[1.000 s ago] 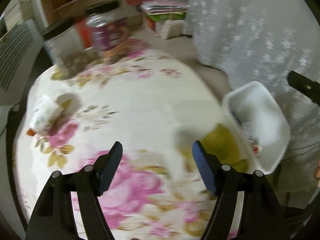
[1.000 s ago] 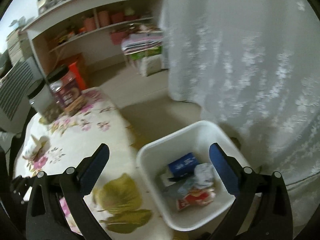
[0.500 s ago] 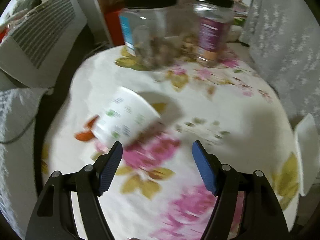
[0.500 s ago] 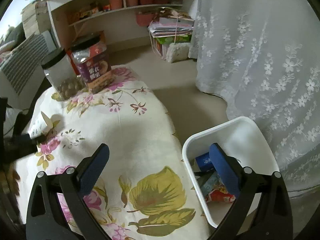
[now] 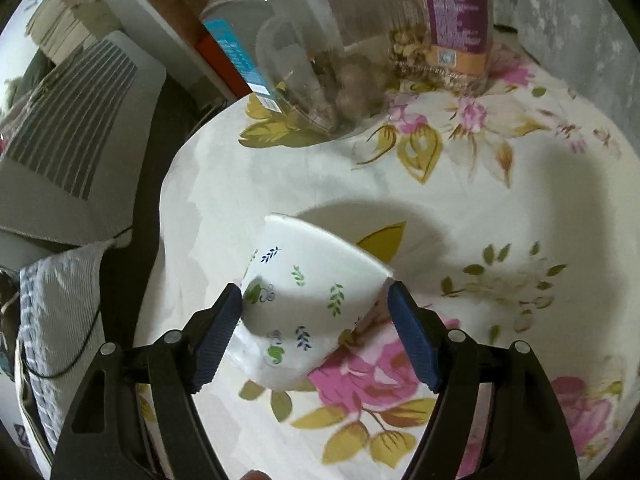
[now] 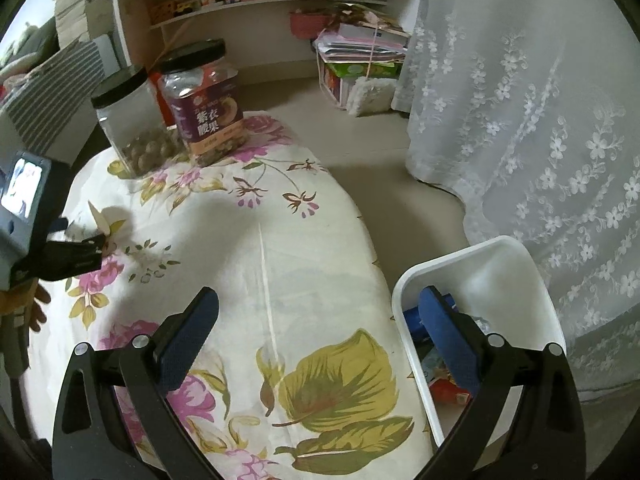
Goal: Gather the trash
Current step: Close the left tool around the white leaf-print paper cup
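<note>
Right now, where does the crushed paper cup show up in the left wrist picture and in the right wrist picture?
Left wrist view: the paper cup lies on its side at lower centre, between the fingers of the left hand-held gripper.
Right wrist view: only a sliver of its rim shows at the far left edge, behind the left hand-held gripper.
Shared landmark: the purple-labelled jar at the far end of the flowered tablecloth.

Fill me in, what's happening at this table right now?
Trash pickup is underway. The left hand-held gripper straddles a crushed paper cup lying on the floral tablecloth; its jaws have just been opening, not yet clamped. The right hand-held gripper hangs open and empty beside the white bin, which already holds wrappers.
</note>
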The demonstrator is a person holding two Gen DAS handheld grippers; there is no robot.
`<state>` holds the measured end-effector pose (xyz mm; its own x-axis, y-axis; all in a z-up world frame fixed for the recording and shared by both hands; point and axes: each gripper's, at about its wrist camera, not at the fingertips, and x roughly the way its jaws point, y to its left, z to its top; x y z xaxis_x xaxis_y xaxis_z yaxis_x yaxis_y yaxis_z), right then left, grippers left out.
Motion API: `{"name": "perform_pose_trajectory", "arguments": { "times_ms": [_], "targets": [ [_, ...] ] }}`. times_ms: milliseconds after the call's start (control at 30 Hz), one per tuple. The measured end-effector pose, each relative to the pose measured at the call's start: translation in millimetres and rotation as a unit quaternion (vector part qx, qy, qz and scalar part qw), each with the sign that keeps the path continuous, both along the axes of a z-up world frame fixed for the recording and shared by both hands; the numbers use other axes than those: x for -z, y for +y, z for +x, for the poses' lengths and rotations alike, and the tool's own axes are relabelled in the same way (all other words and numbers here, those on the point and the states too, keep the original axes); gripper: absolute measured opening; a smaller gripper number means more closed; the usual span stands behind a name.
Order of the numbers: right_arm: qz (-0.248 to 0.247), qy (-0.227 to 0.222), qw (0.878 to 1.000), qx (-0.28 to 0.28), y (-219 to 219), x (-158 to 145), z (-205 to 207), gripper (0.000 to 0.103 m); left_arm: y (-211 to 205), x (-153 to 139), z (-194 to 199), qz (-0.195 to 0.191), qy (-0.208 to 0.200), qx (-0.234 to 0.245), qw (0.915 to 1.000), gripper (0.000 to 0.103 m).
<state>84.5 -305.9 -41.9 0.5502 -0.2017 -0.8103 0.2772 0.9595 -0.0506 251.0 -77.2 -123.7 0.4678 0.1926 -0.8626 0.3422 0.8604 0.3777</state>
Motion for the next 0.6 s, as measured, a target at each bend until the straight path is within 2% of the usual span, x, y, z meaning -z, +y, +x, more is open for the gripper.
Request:
{"name": "perform_pose_trajectory", "arguments": {
  "times_ms": [33, 100, 133, 233, 300, 467, 600],
  "targets": [
    [-0.002, 0.001, 1.000, -0.001, 1, 0, 0, 0.096, 0, 3, 1, 0.014, -0.002, 0.002, 0.9999, 0.073],
    [0.000, 0.004, 1.000, -0.004, 3, 2, 0, 0.096, 8, 11, 5, 0.034, -0.006, -0.009, 0.9994, 0.062],
    [0.003, 0.005, 1.000, -0.006, 4, 3, 0, 0.096, 13, 10, 5, 0.031, -0.014, -0.013, 0.9993, 0.055],
    [0.004, 0.014, 1.000, -0.014, 9, 9, 2, 0.096, 23, 2, -2, -0.014, -0.021, -0.010, 0.9996, 0.052],
    [0.004, 0.021, 1.000, -0.020, 14, 14, 4, 0.096, 26, -3, -6, -0.027, -0.022, -0.009, 0.9994, 0.049],
    [0.009, 0.026, 0.999, -0.040, 34, 18, 11, 0.096, 34, -31, -19, -0.089, -0.020, -0.034, 0.9952, 0.048],
    [0.004, 0.024, 0.998, -0.064, 58, 20, 17, 0.096, 42, -50, -44, -0.105, -0.017, -0.046, 0.9933, 0.048]
  ]
}}
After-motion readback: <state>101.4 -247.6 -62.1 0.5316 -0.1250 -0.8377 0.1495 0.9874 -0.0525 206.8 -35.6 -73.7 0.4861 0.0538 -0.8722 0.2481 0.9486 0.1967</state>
